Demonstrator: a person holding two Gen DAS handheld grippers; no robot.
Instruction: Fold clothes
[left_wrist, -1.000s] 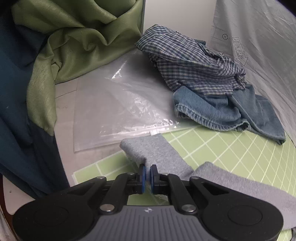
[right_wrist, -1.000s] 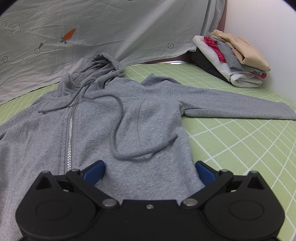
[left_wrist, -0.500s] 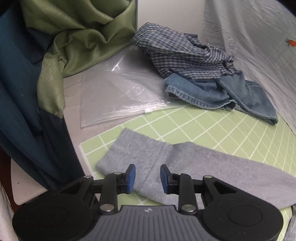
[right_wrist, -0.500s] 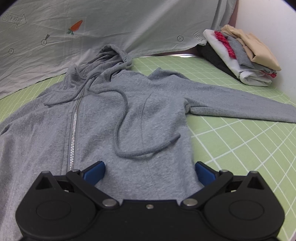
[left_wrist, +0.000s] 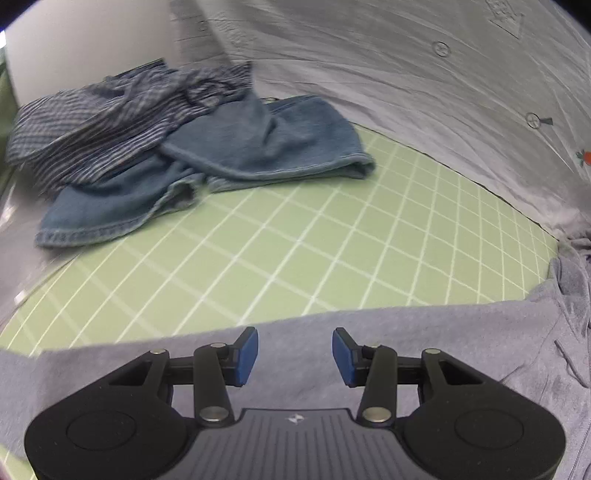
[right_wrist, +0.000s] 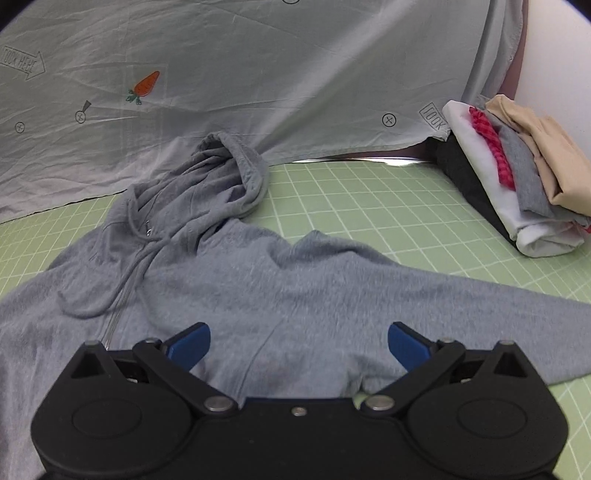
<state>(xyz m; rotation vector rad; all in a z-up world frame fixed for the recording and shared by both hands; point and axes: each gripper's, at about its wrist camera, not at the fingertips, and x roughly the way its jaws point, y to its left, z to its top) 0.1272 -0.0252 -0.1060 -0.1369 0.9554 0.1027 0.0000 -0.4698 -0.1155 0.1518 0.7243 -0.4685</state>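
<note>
A grey zip hoodie (right_wrist: 280, 284) lies spread flat on the green grid mat (right_wrist: 369, 192), hood toward the back sheet, one sleeve stretching right. Its other sleeve (left_wrist: 369, 332) runs across the left wrist view. My left gripper (left_wrist: 294, 356) is open and empty, just above that sleeve. My right gripper (right_wrist: 298, 345) is wide open and empty, over the hoodie's chest near the right armpit.
Crumpled blue jeans (left_wrist: 236, 155) and a plaid shirt (left_wrist: 110, 118) lie at the mat's (left_wrist: 332, 240) far left. A stack of folded clothes (right_wrist: 513, 177) sits at the back right. A grey printed sheet (right_wrist: 258, 74) hangs behind.
My left gripper let go of the sleeve cuff, opened, and moved right along the sleeve. My right gripper moved up the hoodie toward the shoulder, staying open.
</note>
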